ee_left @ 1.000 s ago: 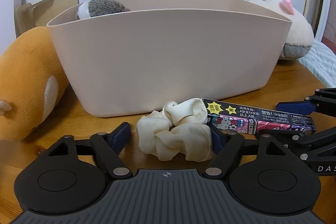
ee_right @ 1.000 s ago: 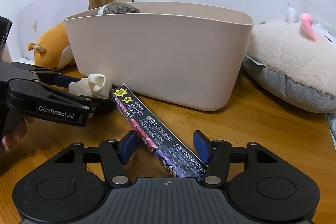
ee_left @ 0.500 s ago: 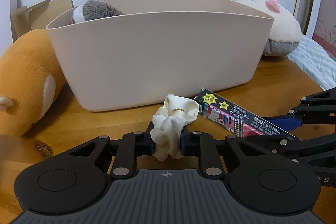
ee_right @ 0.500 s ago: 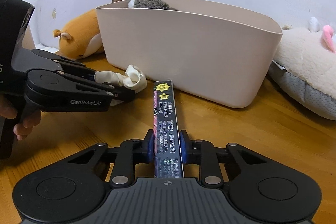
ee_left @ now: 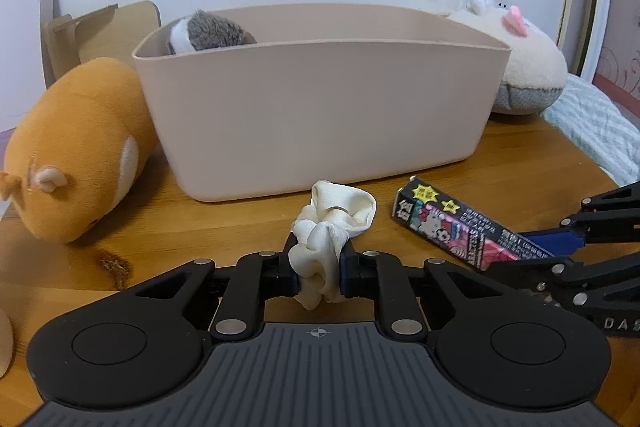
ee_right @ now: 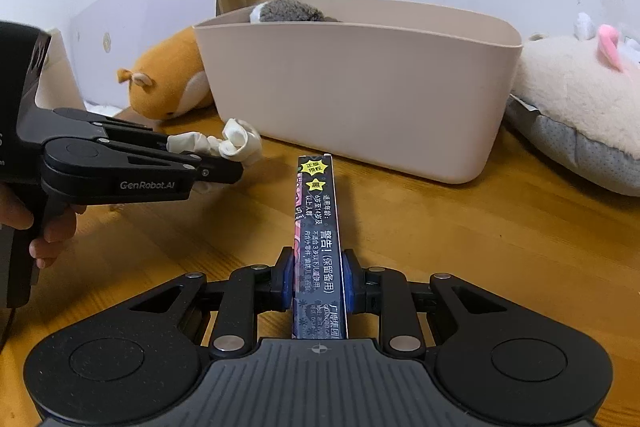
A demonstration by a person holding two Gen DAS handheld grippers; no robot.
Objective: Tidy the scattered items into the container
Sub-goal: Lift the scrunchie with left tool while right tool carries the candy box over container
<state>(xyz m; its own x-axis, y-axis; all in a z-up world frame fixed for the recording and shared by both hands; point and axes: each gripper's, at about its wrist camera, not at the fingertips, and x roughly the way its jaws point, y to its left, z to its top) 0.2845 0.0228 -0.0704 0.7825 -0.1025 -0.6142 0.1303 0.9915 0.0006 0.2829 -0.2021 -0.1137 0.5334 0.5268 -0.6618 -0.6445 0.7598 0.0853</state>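
My left gripper (ee_left: 318, 267) is shut on a cream fabric scrunchie (ee_left: 332, 227) and holds it in front of the beige plastic container (ee_left: 320, 107). The scrunchie also shows in the right wrist view (ee_right: 236, 143), held by the left gripper (ee_right: 224, 163). My right gripper (ee_right: 318, 281) is shut on a long black Hello Kitty box (ee_right: 318, 227), which points toward the container (ee_right: 360, 87). The box also shows in the left wrist view (ee_left: 460, 227). A grey and white plush (ee_left: 208, 35) lies inside the container at its left end.
An orange hamster plush (ee_left: 80, 147) lies left of the container on the wooden table (ee_left: 200, 227). A cream plush with a pink ear (ee_right: 580, 99) lies to its right. A cardboard stand (ee_left: 100, 31) and white board are behind. Striped bedding (ee_left: 600, 131) lies past the table's right edge.
Both grippers closed on their items: the left on the scrunchie, the right on the box. Both have since lifted and drawn back a little from the container.
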